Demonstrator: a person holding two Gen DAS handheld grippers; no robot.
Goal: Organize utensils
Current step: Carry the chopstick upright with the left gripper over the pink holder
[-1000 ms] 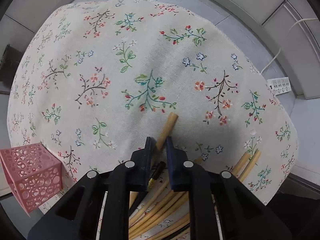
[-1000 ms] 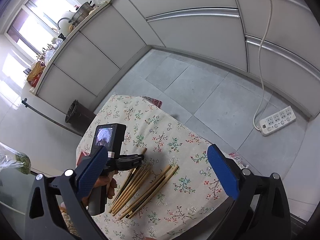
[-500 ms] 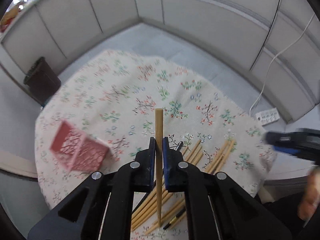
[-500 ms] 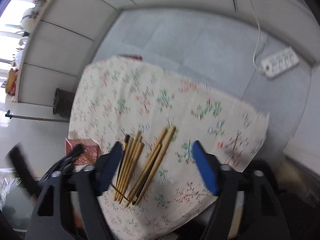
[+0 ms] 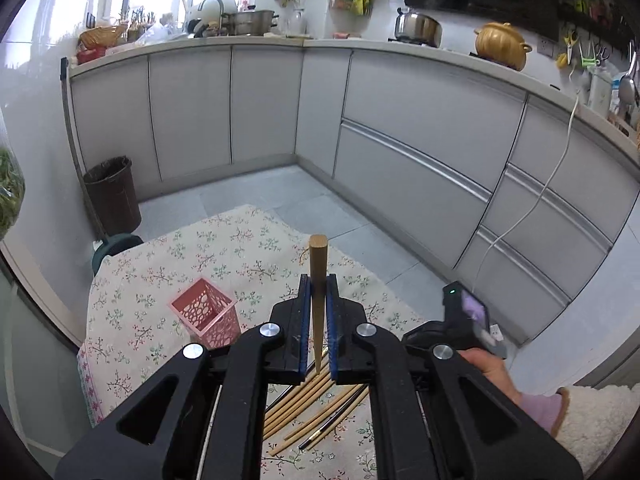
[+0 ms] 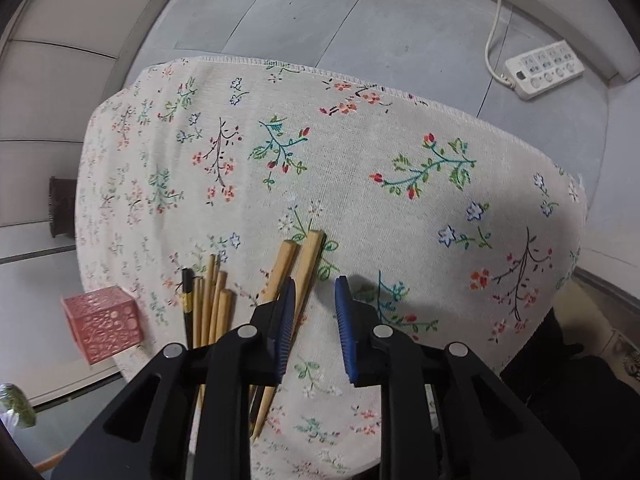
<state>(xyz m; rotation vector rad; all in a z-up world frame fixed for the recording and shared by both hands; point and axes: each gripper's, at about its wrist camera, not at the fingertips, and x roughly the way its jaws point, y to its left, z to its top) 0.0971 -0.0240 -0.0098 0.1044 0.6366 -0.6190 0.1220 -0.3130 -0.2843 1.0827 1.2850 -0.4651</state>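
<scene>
Bamboo, pale and tapered: one chopstick (image 5: pixel 319 292) sits pinched between the blue pads of my left tool (image 5: pixel 316 312), thick end up and forward, thin end down toward me. That tool is raised above the bench (image 5: pixel 132 320), tilted a little downward, and its jaws are closed tight on the stick.

My right tool (image 6: pixel 316 312) points steeply down at the flowered cloth (image 6: pixel 400 128). Its jaws are closing, with a gap left between the pads. The nearest chopstick (image 6: pixel 308 268) lies just beside the left pad; I cannot tell if it touches, and only cloth shows in the gap itself.

The left view takes in what the right one does not: the grey cabinets (image 5: pixel 420 152), the pots (image 5: pixel 418 28) on the worktop, a dark bin (image 5: pixel 112 196) on the floor, and my right hand (image 5: pixel 490 368) with its sleeve gripping the other tool's handle. It also shows the pink basket (image 5: pixel 206 318) standing upright on the cloth, left of the held stick, and the remaining chopsticks (image 5: pixel 312 404) lying below the jaws.

The right view gives the close look: a bundle of chopsticks (image 6: pixel 210 300), one of them black, to the left, a pair further right, the basket at the bench's left edge, and a white power strip (image 6: pixel 544 68) on the floor.
</scene>
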